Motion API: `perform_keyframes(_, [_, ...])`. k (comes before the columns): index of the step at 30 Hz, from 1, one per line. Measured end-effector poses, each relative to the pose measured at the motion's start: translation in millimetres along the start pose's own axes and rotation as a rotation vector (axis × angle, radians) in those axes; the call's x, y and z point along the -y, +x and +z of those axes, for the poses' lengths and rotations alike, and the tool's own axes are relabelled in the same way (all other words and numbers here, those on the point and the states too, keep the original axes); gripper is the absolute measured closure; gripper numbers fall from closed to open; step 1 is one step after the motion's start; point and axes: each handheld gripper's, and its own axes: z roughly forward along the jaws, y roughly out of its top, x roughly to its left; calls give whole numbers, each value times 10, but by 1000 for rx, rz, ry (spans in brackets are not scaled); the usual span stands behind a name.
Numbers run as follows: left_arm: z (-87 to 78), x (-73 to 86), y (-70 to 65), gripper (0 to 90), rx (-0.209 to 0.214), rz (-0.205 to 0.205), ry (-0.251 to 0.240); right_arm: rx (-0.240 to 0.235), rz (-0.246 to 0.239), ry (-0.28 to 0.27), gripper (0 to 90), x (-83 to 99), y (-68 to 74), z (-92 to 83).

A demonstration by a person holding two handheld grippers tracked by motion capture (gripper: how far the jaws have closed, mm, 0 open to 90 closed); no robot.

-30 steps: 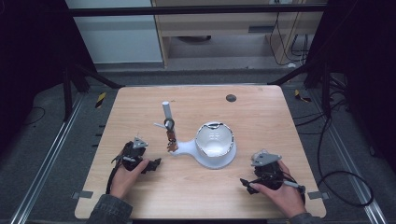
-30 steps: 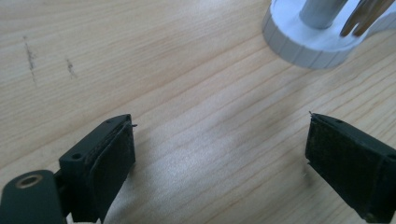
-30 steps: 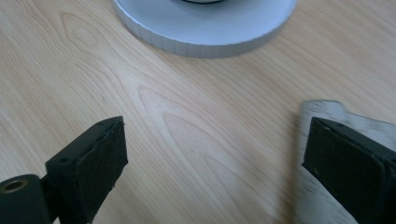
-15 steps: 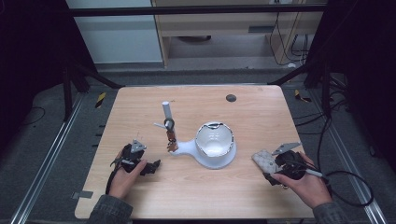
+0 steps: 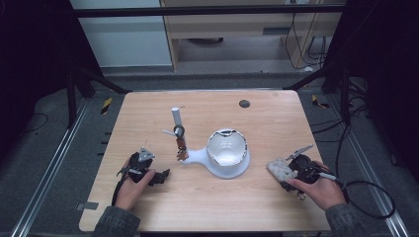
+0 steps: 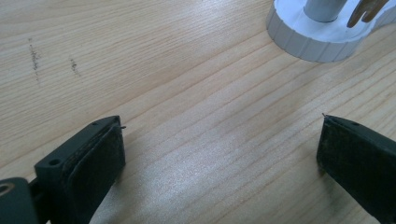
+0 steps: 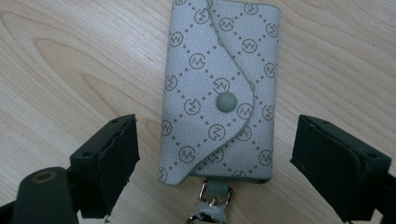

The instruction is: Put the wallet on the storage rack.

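My right gripper [image 7: 215, 154] near desk's right front edge, jaws wide apart, grey patterned key pouch [image 7: 219, 88] flat on wood between them, untouched, metal clasp [image 7: 211, 205] toward me. My left gripper [image 6: 219, 154] near left front, jaws apart over bare wood. White stand [image 5: 225, 155] at desk [image 5: 276, 118] centre.

A light wooden tabletop [image 5: 148, 113] carries a white stand [image 5: 217, 165] whose round base holds a white bowl-like cup [image 5: 226, 147]. From the base a narrow arm runs left to a thin upright post [image 5: 176, 118] with small brown pieces [image 5: 181, 146] hanging beside it. A small dark round spot [image 5: 244, 103] lies near the far edge. Grey carpeted floor [image 5: 44, 148] surrounds the tabletop, with black cables [image 5: 368, 197] trailing at the right.
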Motion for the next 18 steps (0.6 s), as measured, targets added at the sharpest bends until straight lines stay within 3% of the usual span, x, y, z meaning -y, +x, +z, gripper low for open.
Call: perform_keyframes(18, [2, 0, -3, 4, 5, 3, -2, -34, 19, 50, 221, -11, -43, 131])
